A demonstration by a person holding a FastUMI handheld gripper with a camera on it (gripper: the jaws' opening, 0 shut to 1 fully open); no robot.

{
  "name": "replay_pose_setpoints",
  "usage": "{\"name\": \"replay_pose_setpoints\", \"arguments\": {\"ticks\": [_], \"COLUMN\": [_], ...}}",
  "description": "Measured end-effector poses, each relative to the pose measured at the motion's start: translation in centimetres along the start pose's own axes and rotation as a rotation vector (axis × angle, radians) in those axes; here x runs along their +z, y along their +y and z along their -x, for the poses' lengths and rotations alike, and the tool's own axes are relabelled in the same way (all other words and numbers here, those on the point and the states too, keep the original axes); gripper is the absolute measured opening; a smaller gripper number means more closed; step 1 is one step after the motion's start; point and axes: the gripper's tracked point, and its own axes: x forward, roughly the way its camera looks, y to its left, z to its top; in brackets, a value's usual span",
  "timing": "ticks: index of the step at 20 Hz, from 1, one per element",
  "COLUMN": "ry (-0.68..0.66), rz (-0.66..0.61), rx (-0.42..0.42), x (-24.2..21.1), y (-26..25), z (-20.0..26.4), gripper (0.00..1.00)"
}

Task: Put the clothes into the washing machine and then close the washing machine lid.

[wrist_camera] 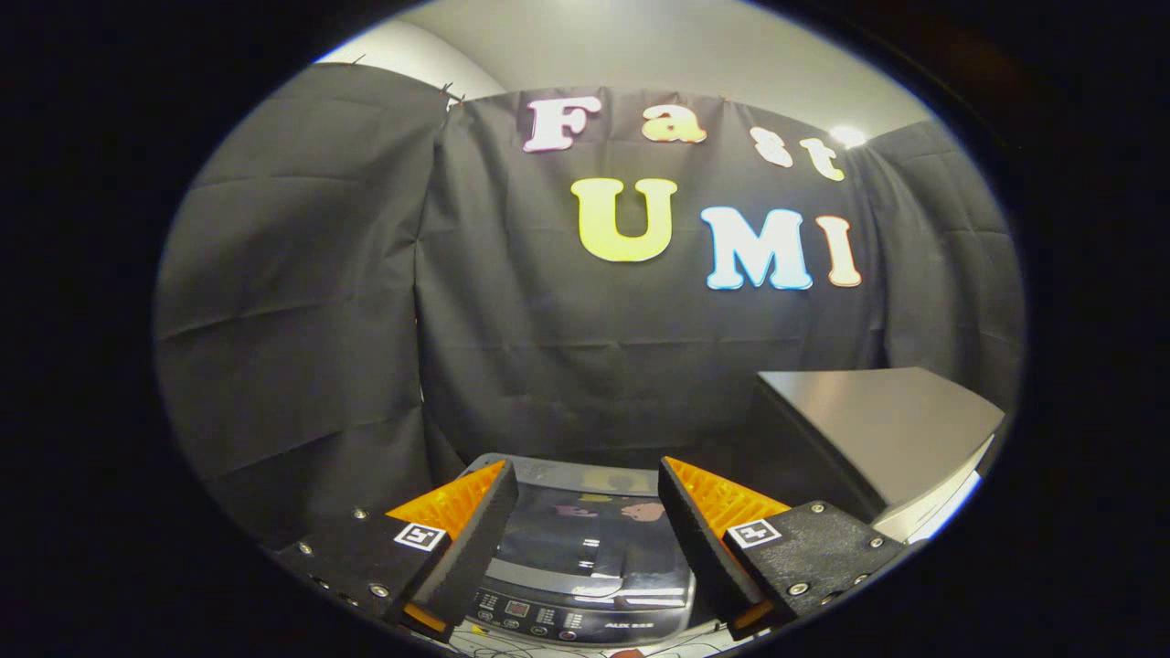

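The fingers point(587, 539) stand wide apart and hold nothing. Between them and a little below lies the washing machine point(585, 567). Its lid point(590, 539) looks flat and closed, a dark glossy panel that mirrors the wall behind, with the control panel point(548, 621) on the near edge. To the right, beyond the right finger, stands a grey box-like object point(877, 429) with a slanted top.

I judge that the task is either at its very start or already at its end; the lid lies down and no clothes are visible. If the clothes are still to be loaded, a good way is to bring the fingers low to the front edge of the lid, catch it there and lift slowly, so that the glossy panel does not slip.

Much is cut off: the body of the washing machine, what it stands on, and the place where clothes may lie. I cannot tell what the grey object is.
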Motion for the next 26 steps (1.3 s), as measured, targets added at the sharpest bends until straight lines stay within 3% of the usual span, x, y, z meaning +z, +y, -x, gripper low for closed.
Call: {"name": "replay_pose_setpoints", "arguments": {"ticks": [14,26], "ry": [-0.118,-0.172], "rz": [0.01,0.006], "rx": [-0.062,-0.172], "x": [4.5,5.1], "y": [-14.7,-24.5], "z": [14.8,23.1], "gripper": [0.96,0.96]}}
